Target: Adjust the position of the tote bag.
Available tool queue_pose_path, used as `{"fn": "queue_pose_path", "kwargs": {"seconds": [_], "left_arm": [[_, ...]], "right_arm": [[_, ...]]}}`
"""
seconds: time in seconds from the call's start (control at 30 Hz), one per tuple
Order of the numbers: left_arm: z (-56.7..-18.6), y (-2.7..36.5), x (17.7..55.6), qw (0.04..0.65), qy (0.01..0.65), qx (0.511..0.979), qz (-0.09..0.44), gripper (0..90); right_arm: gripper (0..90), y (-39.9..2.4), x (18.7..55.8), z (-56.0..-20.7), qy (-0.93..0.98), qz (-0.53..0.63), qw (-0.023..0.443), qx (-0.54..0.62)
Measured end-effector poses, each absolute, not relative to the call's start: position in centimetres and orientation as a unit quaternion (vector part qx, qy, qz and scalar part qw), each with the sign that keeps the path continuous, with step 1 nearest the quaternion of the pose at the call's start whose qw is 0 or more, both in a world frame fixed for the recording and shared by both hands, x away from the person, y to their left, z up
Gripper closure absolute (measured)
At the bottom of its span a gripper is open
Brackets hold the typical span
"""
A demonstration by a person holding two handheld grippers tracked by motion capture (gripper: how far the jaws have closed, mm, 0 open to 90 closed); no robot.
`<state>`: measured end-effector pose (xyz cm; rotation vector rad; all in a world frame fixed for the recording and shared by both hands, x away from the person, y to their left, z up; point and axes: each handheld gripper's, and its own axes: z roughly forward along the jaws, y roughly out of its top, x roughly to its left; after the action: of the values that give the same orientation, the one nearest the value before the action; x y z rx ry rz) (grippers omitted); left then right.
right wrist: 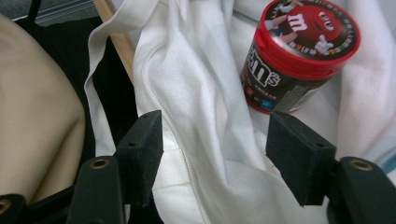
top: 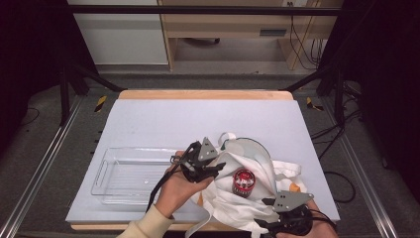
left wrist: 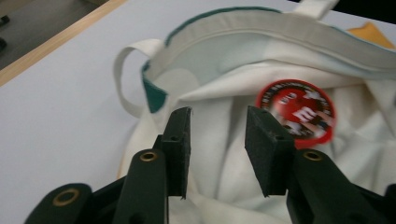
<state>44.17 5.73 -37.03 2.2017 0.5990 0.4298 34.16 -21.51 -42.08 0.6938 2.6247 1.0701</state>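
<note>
A mat (top: 163, 119) covers the table (top: 203, 94). On its near left lies a tray (top: 126, 173). Right of the tray, on the near right of the mat, lies a bag (top: 247, 198), its mouth at the far end and its near end reaching the table's front edge. A can (top: 243, 181) stands on the bag's folds, about midway along it. The left gripper (top: 218, 166) sits between the tray and the can, over the bag's left side. The right gripper (top: 270, 203) lies at the bag's near right, in front of the can
</note>
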Motion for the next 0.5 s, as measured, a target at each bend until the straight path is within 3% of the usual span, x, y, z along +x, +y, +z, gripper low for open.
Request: {"fn": "queue_pose_path", "kwargs": {"seconds": [0.3, 0.5], "left_arm": [[-38.6, 6.2, 39.8, 0.426, 0.197, 0.87, 0.149, 55.4], [-40.3, 6.0, 39.3, 0.424, 0.19, 0.877, 0.126, 44.0]], "right_arm": [[29.7, -22.4, 35.6, -39.2, 0.88, 0.366, 0.15, 0.263], [27.0, -23.0, 38.4, -37.4, 0.859, 0.355, 0.201, 0.31]]}}
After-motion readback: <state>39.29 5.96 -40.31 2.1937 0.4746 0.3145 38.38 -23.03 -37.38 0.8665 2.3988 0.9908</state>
